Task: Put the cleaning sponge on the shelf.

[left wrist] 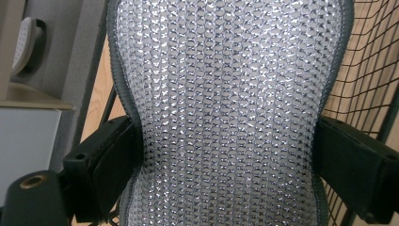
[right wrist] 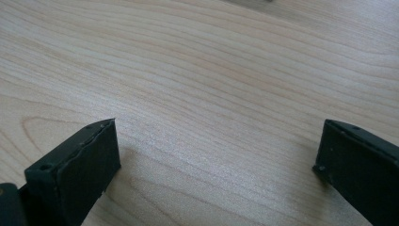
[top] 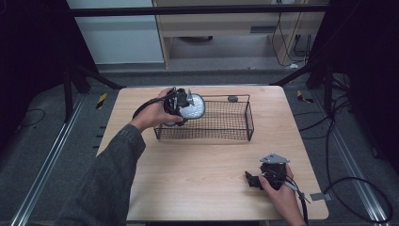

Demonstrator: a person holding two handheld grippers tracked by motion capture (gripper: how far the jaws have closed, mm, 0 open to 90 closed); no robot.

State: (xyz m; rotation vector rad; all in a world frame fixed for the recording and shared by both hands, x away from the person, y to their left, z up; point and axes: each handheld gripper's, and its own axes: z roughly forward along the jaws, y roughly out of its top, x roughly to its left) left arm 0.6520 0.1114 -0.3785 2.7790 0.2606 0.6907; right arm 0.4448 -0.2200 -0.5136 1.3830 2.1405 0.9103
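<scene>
The mesh pad (top: 194, 107) hangs over the basket (top: 237, 134) (left end), mid-table (top: 197, 165).

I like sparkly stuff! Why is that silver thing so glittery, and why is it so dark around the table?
Left gripper view: light glints off the mesh pad's weave. High view: the table is lit, its surroundings unlit. Right gripper view: the jaws cast soft shadows on the wood.

Mesh pad (left wrist: 226, 113) edges cropped

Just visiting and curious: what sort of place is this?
Probably a lab recording station: a small wooden table framed by dark rails, cables across the floor, and a person working hand-held grippers, the left gripper over a wire basket.
</scene>
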